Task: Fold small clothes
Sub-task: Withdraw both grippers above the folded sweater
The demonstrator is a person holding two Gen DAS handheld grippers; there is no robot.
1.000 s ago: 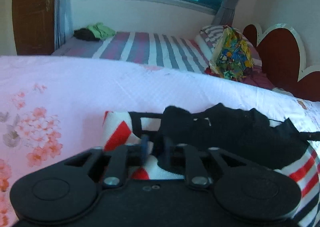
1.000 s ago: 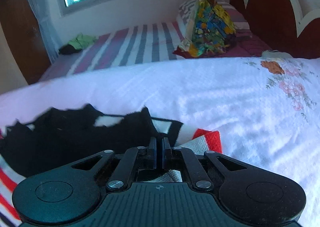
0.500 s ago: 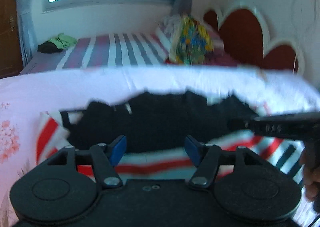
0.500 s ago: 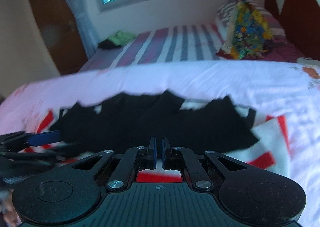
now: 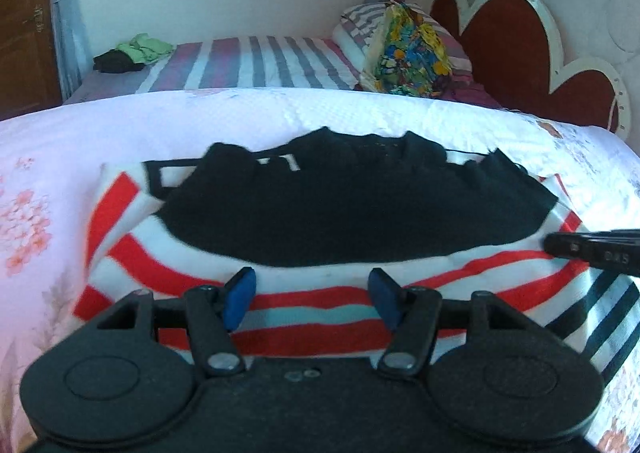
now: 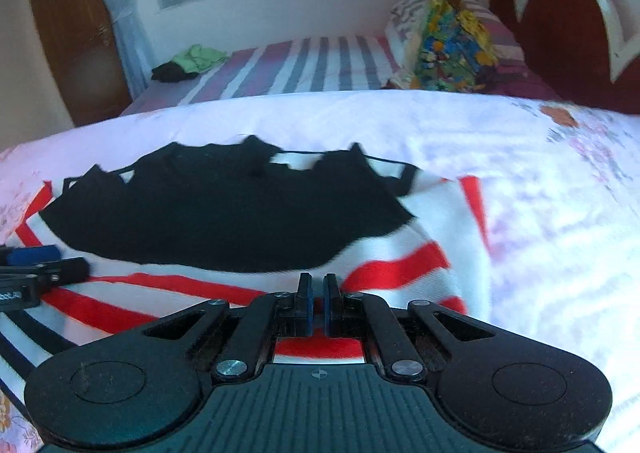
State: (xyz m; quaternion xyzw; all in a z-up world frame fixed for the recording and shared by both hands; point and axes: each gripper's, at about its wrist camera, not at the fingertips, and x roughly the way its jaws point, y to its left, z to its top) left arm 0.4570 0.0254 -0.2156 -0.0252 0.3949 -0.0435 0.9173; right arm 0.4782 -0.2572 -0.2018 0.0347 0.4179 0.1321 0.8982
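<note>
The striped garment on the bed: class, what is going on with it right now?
A person with a gripper in each hand is folding a striped garment with a black panel, spread on a floral bedsheet. The left gripper hangs open over its near edge, gripping nothing. The right gripper is nearly shut; whether it pinches cloth cannot be told.

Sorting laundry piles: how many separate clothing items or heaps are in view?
3: a black garment lying on a striped red-and-white garment on the near bed, and a green-and-dark heap on the far striped bed. More may be hidden beneath.
</note>
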